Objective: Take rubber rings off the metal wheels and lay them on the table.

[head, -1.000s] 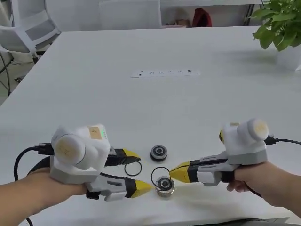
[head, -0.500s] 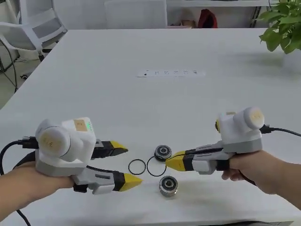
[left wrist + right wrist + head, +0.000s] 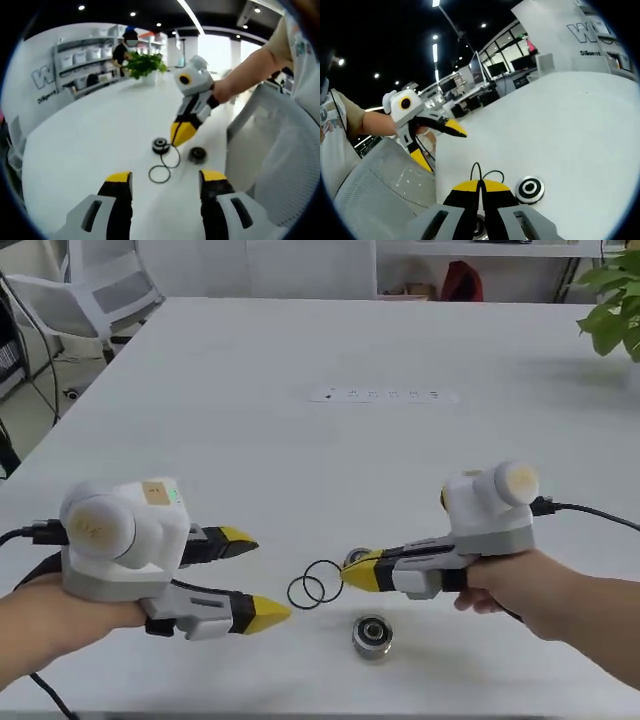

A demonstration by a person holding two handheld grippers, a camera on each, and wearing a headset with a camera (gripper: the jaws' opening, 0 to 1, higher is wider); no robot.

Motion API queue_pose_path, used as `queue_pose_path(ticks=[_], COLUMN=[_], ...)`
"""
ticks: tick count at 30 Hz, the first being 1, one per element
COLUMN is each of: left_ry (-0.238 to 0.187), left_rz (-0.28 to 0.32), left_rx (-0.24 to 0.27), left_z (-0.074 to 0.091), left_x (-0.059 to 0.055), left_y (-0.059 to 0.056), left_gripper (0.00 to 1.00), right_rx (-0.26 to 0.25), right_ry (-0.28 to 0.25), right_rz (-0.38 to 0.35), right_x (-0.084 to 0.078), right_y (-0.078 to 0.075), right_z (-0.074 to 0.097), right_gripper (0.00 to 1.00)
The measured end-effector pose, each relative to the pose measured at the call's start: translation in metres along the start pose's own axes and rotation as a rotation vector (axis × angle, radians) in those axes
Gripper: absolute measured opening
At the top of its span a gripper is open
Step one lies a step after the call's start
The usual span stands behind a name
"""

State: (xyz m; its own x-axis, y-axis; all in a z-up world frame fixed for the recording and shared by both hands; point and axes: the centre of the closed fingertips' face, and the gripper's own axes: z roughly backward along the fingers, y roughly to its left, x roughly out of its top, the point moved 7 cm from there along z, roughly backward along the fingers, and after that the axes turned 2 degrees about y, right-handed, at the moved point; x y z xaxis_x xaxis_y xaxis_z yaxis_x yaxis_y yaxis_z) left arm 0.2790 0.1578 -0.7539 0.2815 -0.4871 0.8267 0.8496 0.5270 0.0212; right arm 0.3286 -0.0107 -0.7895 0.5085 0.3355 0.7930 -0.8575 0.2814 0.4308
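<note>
Close to the counter's (image 3: 300, 440) near edge, a black rubber ring (image 3: 326, 576) is pinched in the closed jaws of the right gripper (image 3: 352, 575), looping out from the yellow tips towards the left gripper (image 3: 250, 573); I cannot tell whether its lower side touches the surface. A second ring (image 3: 304, 592) lies flat on the counter, overlapping the held one in the head view. One metal wheel (image 3: 372, 633) stands alone just nearer the edge, and the other wheel (image 3: 160, 145) sits right behind the right gripper's tips. The left gripper hovers beside the rings with its jaws wide apart, gripping nothing. Farther out, a white power strip (image 3: 385, 395) lies mid-counter, and a plant (image 3: 615, 300) stands at the far right corner.
</note>
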Motion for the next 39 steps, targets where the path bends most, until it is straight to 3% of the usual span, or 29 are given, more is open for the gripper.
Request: queue_pose_path(ticks=[10,39], left_ry=[0.002,0.026], left_rz=[0.015,0.046], left_rx=[0.019,0.029], left_z=[0.007,0.011], left_x=[-0.006,-0.018], left_y=[0.003,0.003], left_gripper=[0.57,0.57], right_rx=[-0.018,-0.074], right_ry=[0.030,0.080], right_rz=[-0.022,-0.025], right_x=[-0.003,-0.010], right_y=[-0.006,-0.016], right_z=[-0.017,-0.031], right_gripper=[0.00,0.00])
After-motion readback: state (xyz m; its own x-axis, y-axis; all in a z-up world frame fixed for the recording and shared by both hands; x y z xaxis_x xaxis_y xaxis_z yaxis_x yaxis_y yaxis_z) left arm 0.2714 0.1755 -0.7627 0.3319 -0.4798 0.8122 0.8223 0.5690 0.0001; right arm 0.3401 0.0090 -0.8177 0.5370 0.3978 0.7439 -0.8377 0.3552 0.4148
